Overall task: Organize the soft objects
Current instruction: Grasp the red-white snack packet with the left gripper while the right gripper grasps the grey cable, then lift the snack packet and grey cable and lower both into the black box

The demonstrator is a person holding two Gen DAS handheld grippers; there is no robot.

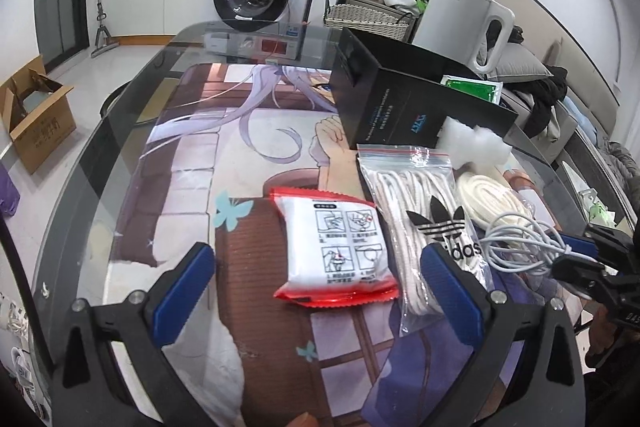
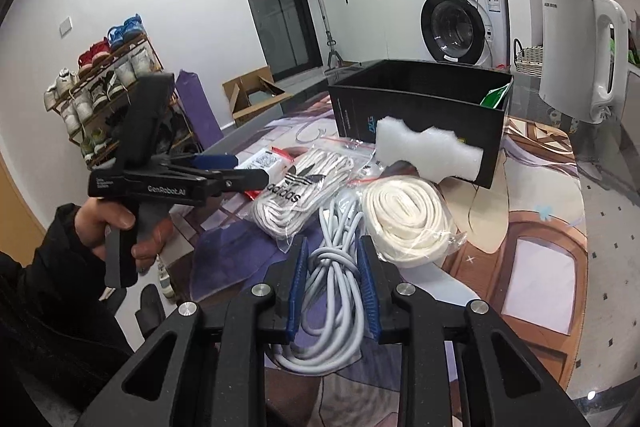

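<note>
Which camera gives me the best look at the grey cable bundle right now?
The right wrist view: the grey cable bundle sits front and centre, clamped between the right gripper pads. The left wrist view shows only part of the bundle, small at the right edge beside the bagged white laces.

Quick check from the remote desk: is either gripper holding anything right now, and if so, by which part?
The right gripper is shut on the grey cable bundle, pinching several loops near the bundle's upper middle. The left gripper is open over the red-edged white packet, holding nothing.
</note>
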